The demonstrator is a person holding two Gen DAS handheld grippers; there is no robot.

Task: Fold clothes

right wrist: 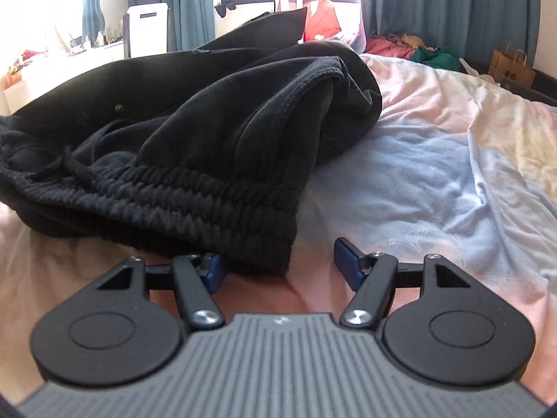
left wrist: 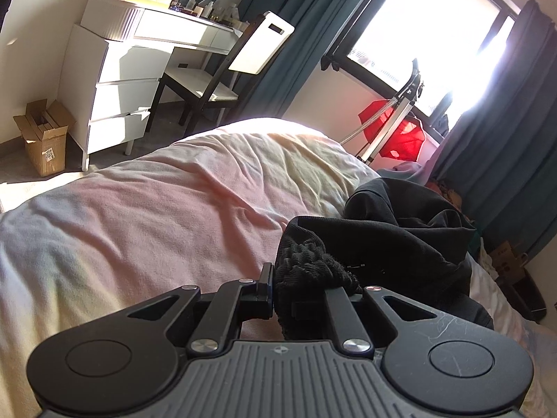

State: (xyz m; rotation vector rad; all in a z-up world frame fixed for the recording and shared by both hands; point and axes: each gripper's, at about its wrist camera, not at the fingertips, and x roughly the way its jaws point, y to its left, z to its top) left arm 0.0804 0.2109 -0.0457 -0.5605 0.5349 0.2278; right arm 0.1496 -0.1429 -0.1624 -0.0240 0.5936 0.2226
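Pants (right wrist: 181,132), black, lie bunched on the bed (right wrist: 417,181). Nearest, the left claw (left wrist: 306,289) is clamped on their ribbed waistband (left wrist: 310,264). The right claw (right wrist: 278,264) stands apart at the waistband's right corner, not gripping. Judged step: taking hold; next, close on that corner, then lift and spread toward the far side.

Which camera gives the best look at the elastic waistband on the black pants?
The right wrist view: the waistband runs across the frame, ribbing and drawstring plain, just ahead of the open right gripper. The left wrist view shows only a bunched bit clamped in the left gripper.
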